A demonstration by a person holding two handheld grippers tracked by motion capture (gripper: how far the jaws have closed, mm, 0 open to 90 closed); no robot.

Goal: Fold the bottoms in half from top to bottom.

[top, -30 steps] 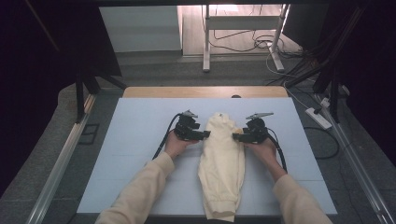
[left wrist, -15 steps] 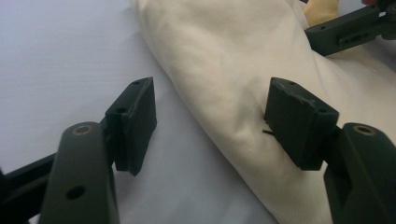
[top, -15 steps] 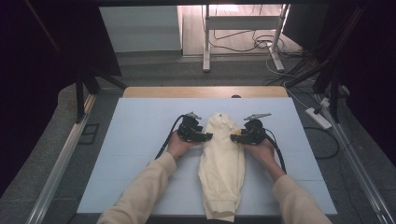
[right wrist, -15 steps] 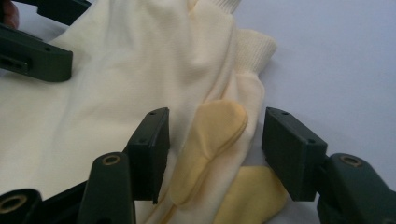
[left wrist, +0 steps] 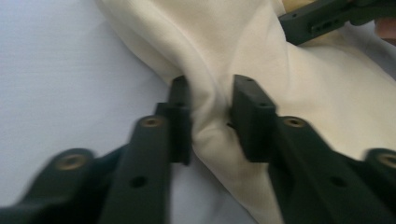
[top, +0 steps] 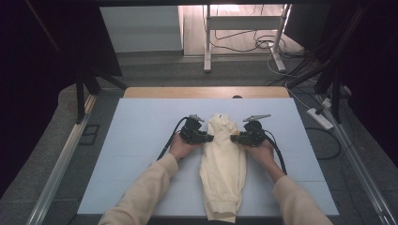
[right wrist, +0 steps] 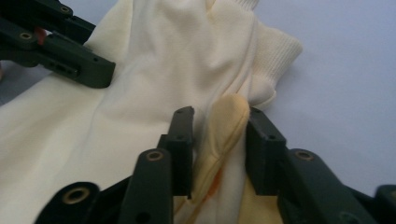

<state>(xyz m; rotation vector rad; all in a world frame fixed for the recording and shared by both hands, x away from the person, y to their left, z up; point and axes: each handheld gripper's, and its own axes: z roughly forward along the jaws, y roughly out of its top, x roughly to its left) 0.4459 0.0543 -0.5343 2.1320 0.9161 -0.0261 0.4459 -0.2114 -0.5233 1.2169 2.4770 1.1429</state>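
Jaws closing, both grippers pinch a folded cream garment [top: 223,164].

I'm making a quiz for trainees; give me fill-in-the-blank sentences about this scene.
1. The folded garment is ____ in colour.
2. It lies on a pale ____ mat.
3. The left gripper has a fold of ____ between its jaws.
4. The right gripper grips the garment's edge nearest its ribbed ____.

Missing words: cream; blue; fabric; cuff

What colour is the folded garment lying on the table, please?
The soft folded cloth garment is cream, a pale off-white; the right gripper view shows it best.
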